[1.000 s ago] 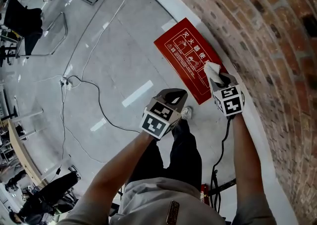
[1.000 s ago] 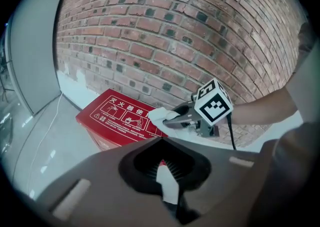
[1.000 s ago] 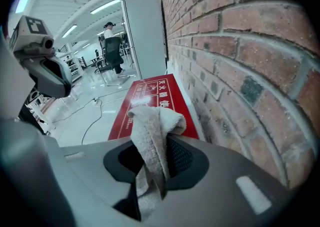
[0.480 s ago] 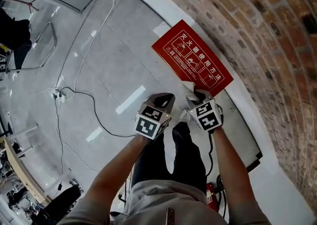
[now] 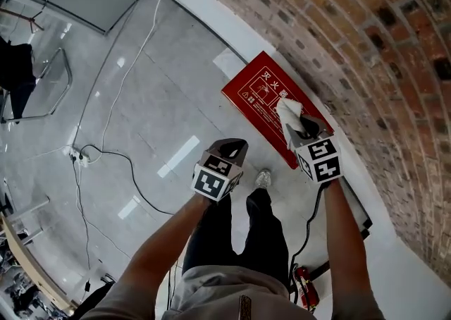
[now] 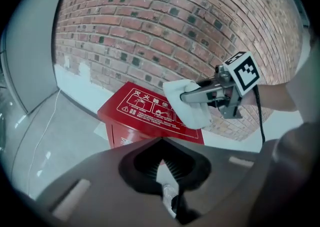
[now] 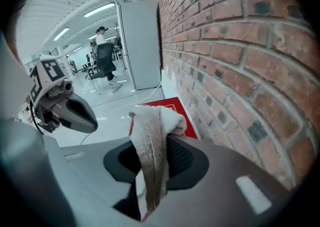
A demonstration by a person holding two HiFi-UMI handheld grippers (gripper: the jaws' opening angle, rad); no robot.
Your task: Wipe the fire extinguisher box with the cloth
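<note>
Right tongs point(image 5: 299, 125) are clamped on the cloth point(image 5: 287, 109), a white towel folded between the jaws with its free end sticking out in front. Left tongs point(image 5: 232, 144) are closed on nothing and hang above the floor point(image 5: 162, 100), short of the box.

Change: half a second ago the right tongs sat at the near edge of the lid, close to the shoe. Now they are out over the wall side of the lid again, roughly where they were a second ago. I read that as one full back-and-forth stroke, so wiping is under way rather than done. In the left gripper view the cloth point(image 6: 187, 103) appears to lie on the lid's right part, though I cannot confirm contact pressure. The left tongs have barely shifted.

The fire extinguisher box point(image 5: 257, 93) is red and stands on the floor against the white skirting of the brick wall point(image 5: 366, 37).

Writing: the lid carries a white Chinese heading starting 灭火器; the cloth covers the remaining characters. Below it are a warning triangle and pictogram panels, with fine print too small to read. The front face has white characters, mostly hidden. The marker cubes show only black-and-white codes.
</note>
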